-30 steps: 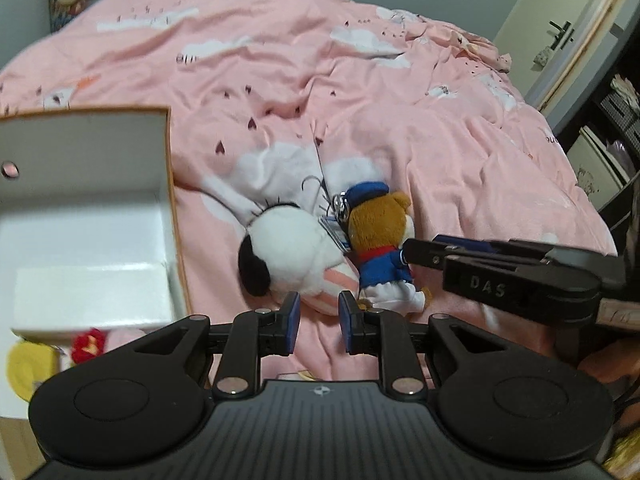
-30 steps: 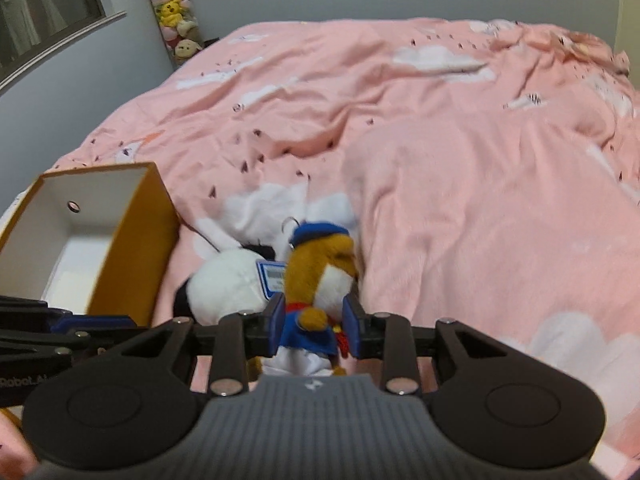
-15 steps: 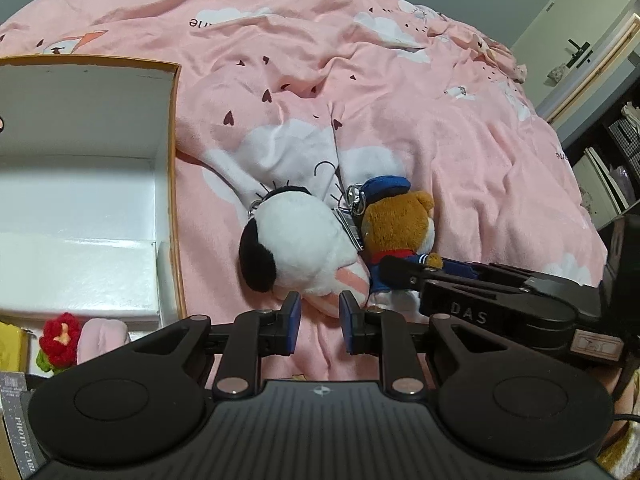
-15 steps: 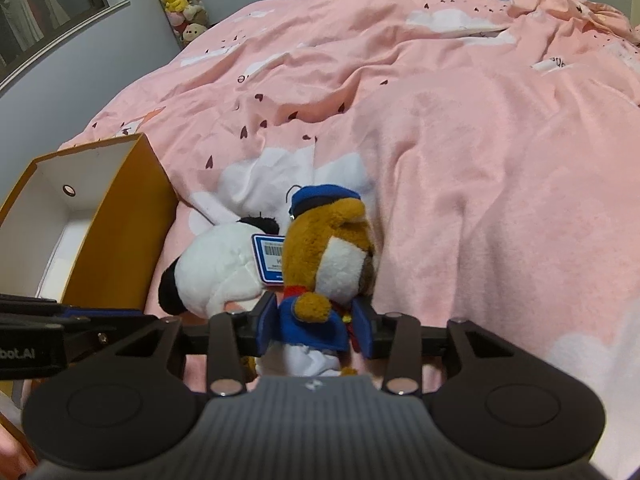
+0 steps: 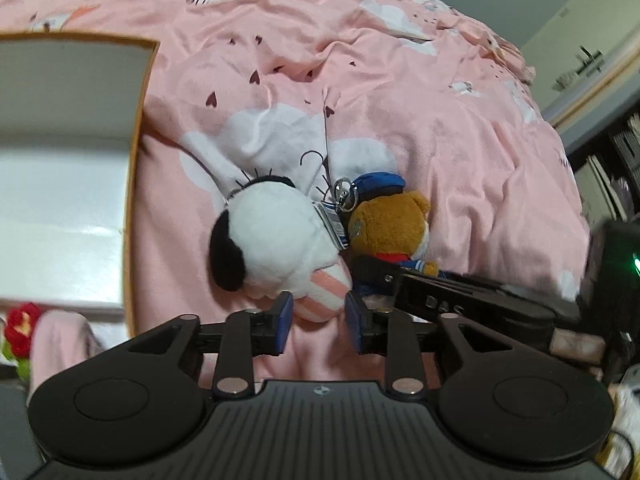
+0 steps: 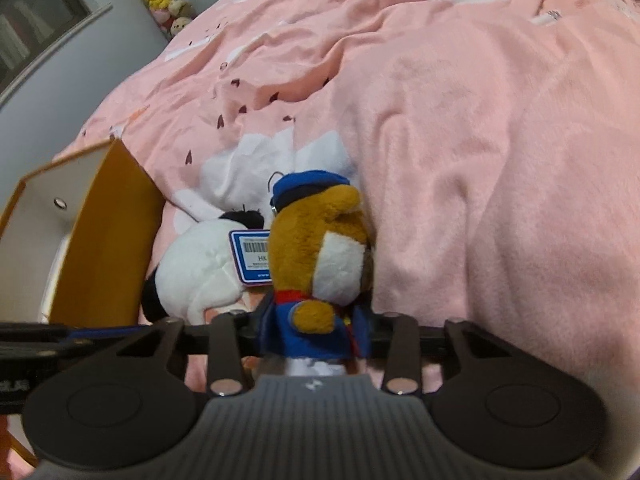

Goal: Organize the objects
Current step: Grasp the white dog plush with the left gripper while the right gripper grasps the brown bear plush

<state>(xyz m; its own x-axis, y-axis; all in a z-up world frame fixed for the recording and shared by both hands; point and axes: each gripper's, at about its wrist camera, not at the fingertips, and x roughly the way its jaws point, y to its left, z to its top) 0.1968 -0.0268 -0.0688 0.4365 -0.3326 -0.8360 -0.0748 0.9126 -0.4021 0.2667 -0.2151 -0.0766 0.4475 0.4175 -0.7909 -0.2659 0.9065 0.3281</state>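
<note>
A brown bear plush in a blue sailor suit and cap lies on the pink bed; it also shows in the left wrist view. My right gripper is around its blue body, the fingers pressed against its sides. A white dog plush with black ears and a pink striped body lies left of the bear, touching it; it shows in the right wrist view. My left gripper is open, its fingers on either side of the dog plush's striped end.
An open white box with orange outer walls stands left of the plushes, also in the right wrist view. A red knitted flower and a pink item lie near its front. Rumpled pink duvet spreads beyond.
Both grippers have moved forward and lower. The right gripper now encloses the bear's body. The left gripper has opened wider and reached the dog plush's striped end.
</note>
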